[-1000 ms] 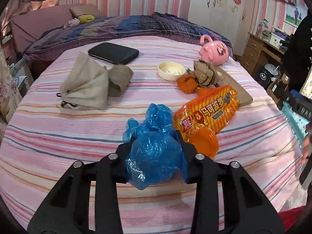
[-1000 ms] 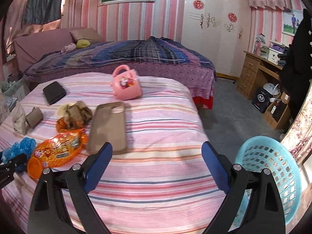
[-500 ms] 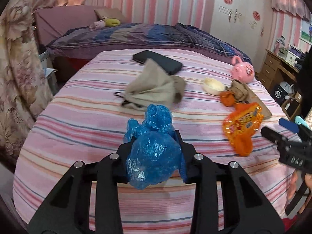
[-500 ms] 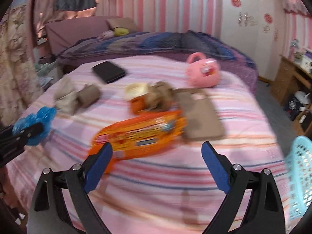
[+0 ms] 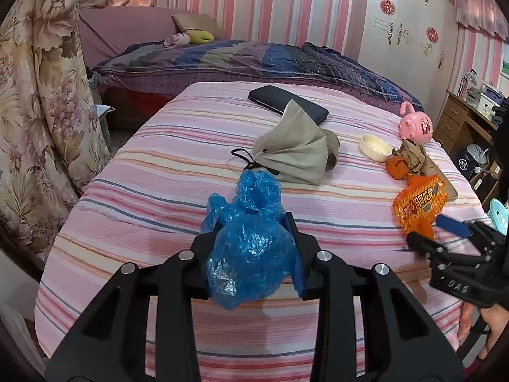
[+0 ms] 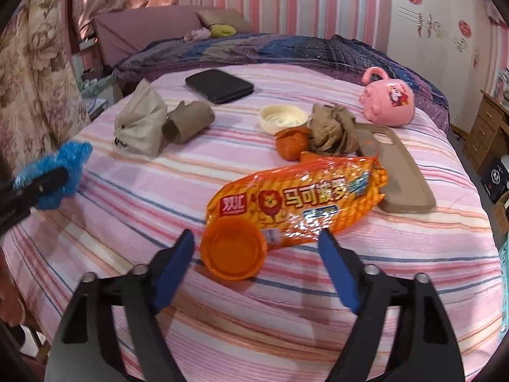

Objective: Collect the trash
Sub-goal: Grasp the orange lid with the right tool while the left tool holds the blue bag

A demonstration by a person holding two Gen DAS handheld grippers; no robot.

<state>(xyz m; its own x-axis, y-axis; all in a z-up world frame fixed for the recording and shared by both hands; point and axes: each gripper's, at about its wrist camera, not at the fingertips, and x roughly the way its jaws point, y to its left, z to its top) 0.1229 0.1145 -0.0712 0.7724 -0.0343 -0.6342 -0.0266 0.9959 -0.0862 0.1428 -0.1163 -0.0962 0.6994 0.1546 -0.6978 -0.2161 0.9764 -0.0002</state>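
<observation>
My left gripper [image 5: 251, 222] is shut on a crumpled blue plastic bag [image 5: 251, 254], held above the striped pink bed [image 5: 159, 191]. It also shows at the left edge of the right wrist view, where the blue bag [image 6: 63, 165] sticks out of it. An orange snack packet [image 6: 299, 203] lies on the bed with a small orange plastic cup [image 6: 233, 251] at its near end. My right gripper [image 6: 254, 248] hangs just over that cup. Its jaws are closing, the cup sits between the blue pads [image 6: 175, 258], and they do not touch it.
On the bed lie a beige cloth pouch [image 6: 140, 124], a black case [image 6: 219, 86], a cream lid [image 6: 283, 119], crumpled brown paper [image 6: 332, 130], a tan phone case [image 6: 397, 172] and a pink mug [image 6: 388, 102]. A turquoise basket [image 5: 499, 219] stands at the right, a floral curtain [image 5: 41, 111] at the left.
The right gripper swung left from the basket side to the orange packet, came down over the cup, and its jaws narrowed. The left gripper carried the blue bag leftward.
</observation>
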